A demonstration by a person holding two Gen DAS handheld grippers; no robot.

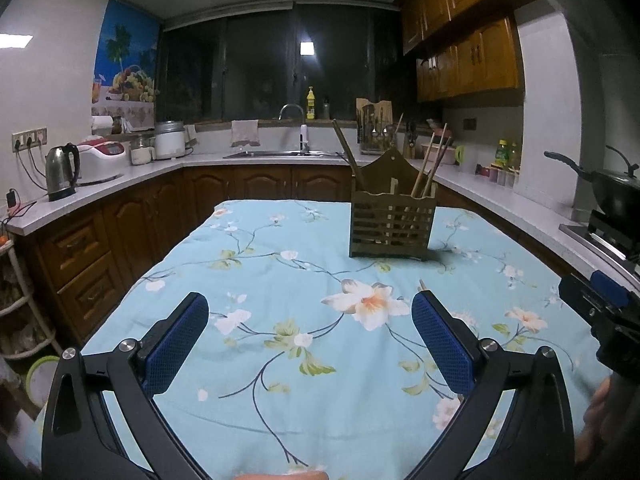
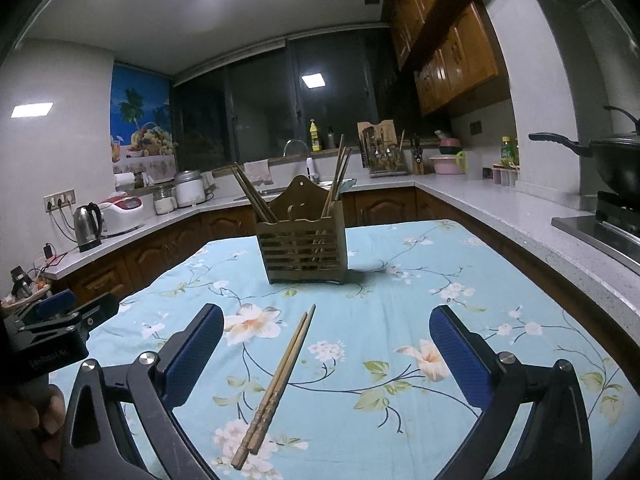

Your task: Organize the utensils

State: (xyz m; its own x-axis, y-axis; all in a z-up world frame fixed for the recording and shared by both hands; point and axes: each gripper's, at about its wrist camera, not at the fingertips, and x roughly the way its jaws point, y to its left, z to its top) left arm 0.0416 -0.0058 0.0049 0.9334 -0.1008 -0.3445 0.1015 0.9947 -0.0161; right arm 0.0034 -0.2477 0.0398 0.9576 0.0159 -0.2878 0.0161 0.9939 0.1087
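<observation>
Chopsticks [image 2: 276, 388] between spread right tongs [image 2: 326, 344]

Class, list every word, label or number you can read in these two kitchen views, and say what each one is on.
No text is readable.
White print on the black left gripper body: too blurred.
Label on the yellow bottle at the window: too small.
Label on the green-capped bottle: too small.

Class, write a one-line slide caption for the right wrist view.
Open right gripper hovers over a pair of chopsticks lying on the floral tablecloth, before the wooden holder.
</observation>
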